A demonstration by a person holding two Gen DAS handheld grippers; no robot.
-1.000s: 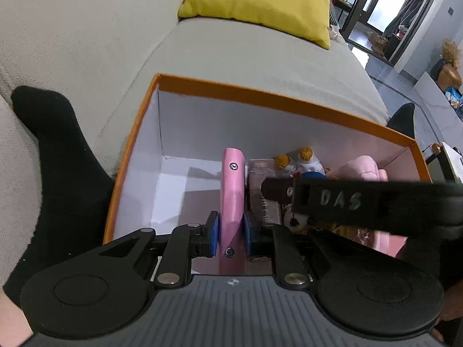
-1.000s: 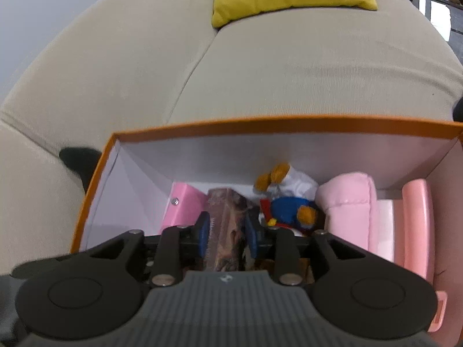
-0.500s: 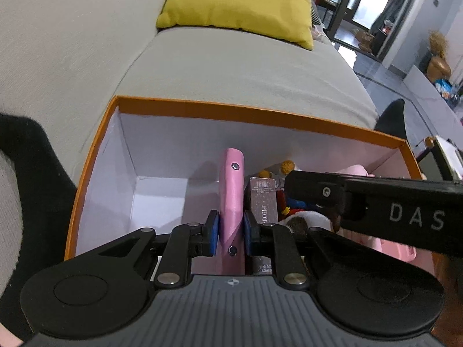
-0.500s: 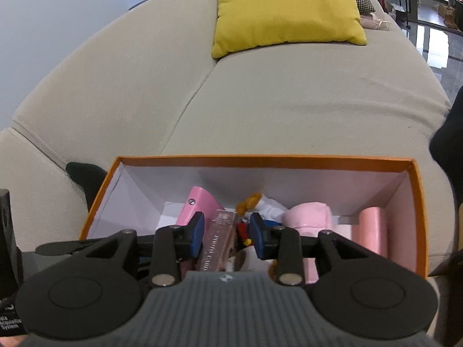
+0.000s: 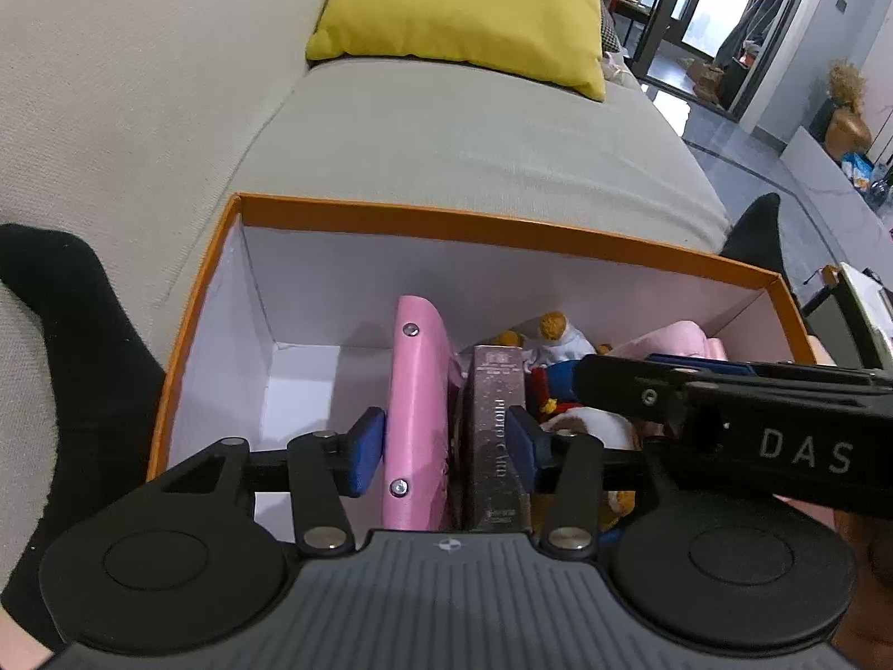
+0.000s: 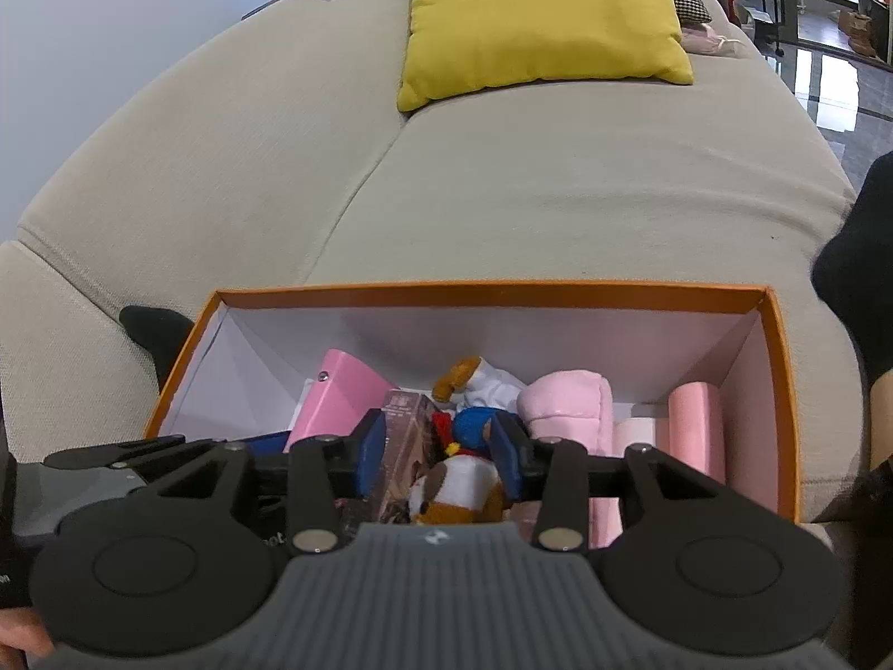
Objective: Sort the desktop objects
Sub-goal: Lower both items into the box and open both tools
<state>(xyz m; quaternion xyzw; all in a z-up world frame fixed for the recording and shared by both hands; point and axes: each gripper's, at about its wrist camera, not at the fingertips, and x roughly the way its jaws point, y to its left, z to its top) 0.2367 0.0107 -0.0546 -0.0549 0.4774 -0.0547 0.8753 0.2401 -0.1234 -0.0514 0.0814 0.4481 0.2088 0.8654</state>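
Inside the orange-rimmed cardboard box [image 5: 491, 226] on the ribbed grey sofa [image 5: 474, 134], bare white floor lies at nine o'clock, while the left gripper [image 5: 441, 446] is opening around the upright smooth pink binder [image 5: 418, 391] and the right gripper [image 6: 441, 455] is opening over the fuzzy plush toy [image 6: 463, 474].

One orange box [image 6: 491, 293], one yellow cushion [image 6: 541, 17], one pink binder [image 5: 418, 407], two black socks [image 5: 67, 346].
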